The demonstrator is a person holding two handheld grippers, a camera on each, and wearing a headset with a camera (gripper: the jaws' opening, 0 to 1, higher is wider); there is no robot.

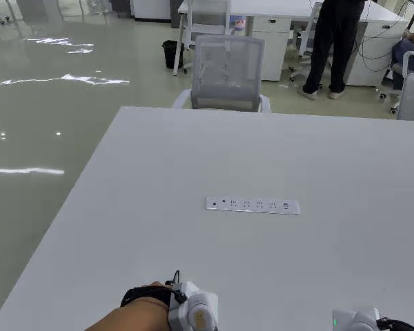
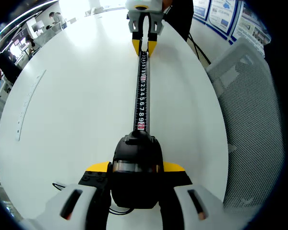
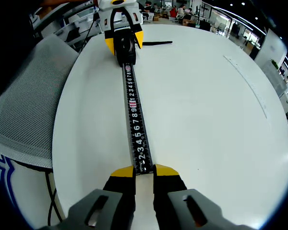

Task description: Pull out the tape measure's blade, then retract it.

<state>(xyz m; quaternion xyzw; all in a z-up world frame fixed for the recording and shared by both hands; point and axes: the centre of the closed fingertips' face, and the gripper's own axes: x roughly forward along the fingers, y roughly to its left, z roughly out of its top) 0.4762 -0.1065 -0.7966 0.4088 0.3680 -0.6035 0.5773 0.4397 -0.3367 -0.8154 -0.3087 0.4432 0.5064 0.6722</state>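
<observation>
Jaws: left gripper (image 2: 137, 167) clamped on tape measure (image 2: 135, 154) case, right gripper (image 3: 144, 171) pinching blade (image 3: 133, 110) tip | step: blade pulled out | next: probably walk the tip back to the case

There was one tape measure (image 2: 136, 160) with one blade (image 2: 142, 91), two grippers (left gripper (image 2: 136, 167), right gripper (image 3: 144, 171)), one table (image 1: 145, 207), one power strip (image 1: 253, 205), one black bin (image 1: 170, 53).
</observation>
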